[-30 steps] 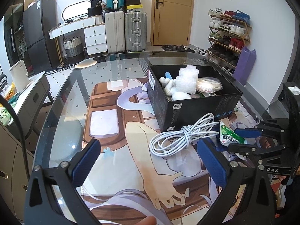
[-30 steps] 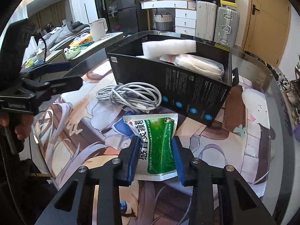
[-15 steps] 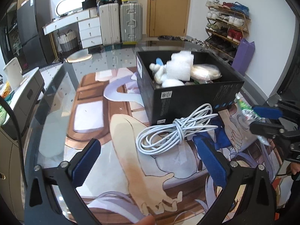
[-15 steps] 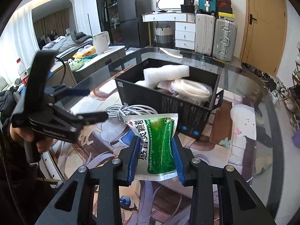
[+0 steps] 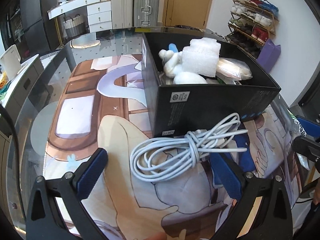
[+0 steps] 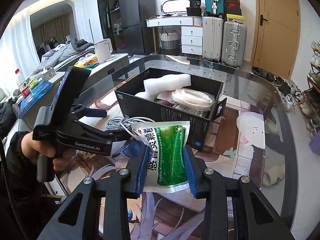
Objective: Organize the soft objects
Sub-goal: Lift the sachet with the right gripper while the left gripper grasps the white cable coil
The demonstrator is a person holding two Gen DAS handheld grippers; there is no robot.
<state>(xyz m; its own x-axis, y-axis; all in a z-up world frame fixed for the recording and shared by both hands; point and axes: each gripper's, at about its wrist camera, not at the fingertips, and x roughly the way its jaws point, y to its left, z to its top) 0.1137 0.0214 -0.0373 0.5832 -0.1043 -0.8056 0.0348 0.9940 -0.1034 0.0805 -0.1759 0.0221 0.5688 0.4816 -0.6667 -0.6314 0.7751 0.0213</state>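
Pouch first, cable second, I'd say. Right gripper (image 6: 166,169) is clamped on the green and white plastic sachet with printed Chinese text (image 6: 167,150), holding it up off the table just in front of the open black cardboard box (image 6: 202,128), which already has white foam, a plush toy and bagged stuff in it. The grip looks low on the sachet, so the top half flops forward; I'd carry it high enough to clear the near wall, get it over a gap in the contents, then let go, no shoving.

Left gripper (image 5: 158,172) is spread wide with nothing in it, hovering right behind the coiled white power cable (image 5: 180,154), which lies on the printed anime desk mat (image 5: 80,124) touching the box's near corner. For that one I'd pinch across the wrapped middle so the loops don't spill.
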